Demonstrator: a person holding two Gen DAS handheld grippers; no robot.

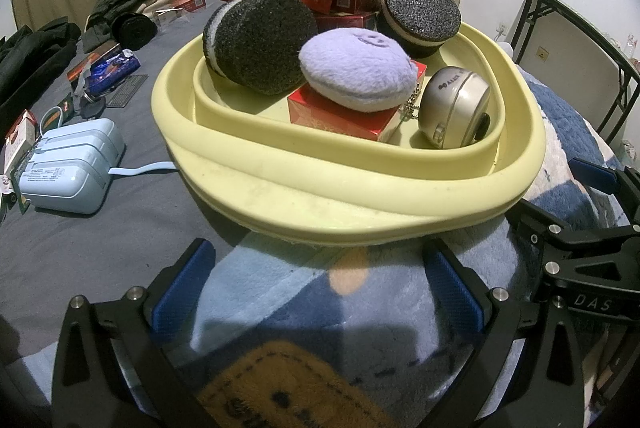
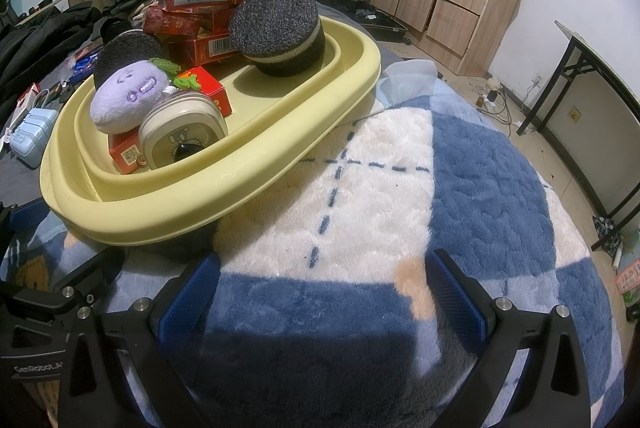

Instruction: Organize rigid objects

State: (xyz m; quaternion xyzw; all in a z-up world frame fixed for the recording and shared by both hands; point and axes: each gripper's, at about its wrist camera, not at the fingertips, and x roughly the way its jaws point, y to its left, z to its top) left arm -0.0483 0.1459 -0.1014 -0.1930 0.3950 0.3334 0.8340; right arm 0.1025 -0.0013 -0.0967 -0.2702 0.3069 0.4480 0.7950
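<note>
Yellow tray just ahead of left hand-held gripper; both hand-held grippers wide, empty.

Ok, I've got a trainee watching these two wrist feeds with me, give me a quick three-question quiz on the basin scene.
1. True or false: the purple plush lies on top of a red box inside the yellow basin.
2. How many black round sponges with a white middle layer sit in the basin?
3. Multiple choice: the left gripper and right gripper are A) both open and empty, B) both shut on the basin rim, C) one holding the small clock.

Key: 1 true; 2 two, one on edge, one flat; 3 A.
</note>
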